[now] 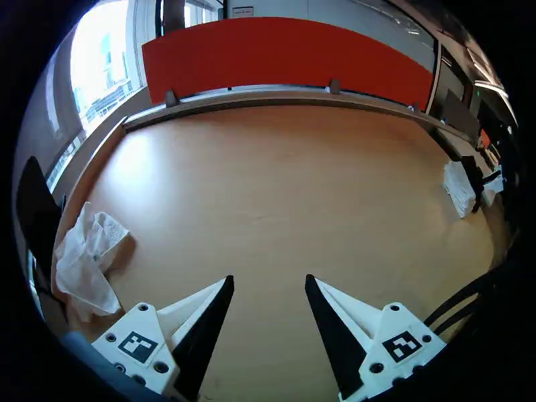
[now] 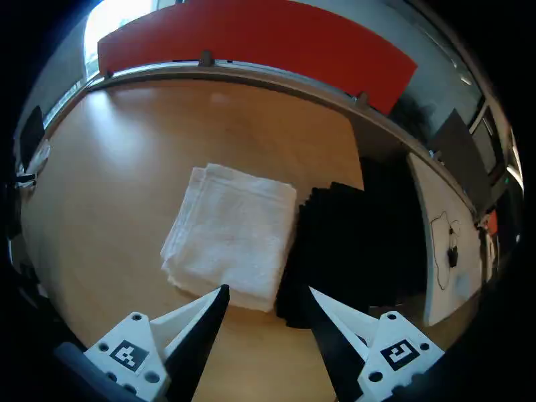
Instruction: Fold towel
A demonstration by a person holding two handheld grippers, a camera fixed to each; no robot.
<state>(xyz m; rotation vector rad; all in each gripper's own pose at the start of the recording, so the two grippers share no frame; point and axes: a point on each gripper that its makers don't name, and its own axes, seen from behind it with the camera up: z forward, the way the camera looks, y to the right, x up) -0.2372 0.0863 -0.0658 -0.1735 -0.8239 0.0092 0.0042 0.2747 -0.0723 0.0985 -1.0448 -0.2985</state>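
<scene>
Left tool (image 1: 269, 279) hangs low over the bare wooden table (image 1: 281, 194), fingers spread apart and holding nothing. Right tool (image 2: 266, 289) hovers likewise, fingers apart, at the near edge of the folded white towel (image 2: 231, 234) (neatly squared), which lies flat on the table beside a black folded stack (image 2: 342, 248). A crumpled white cloth (image 1: 87, 258) sits at the table's edge.
</scene>
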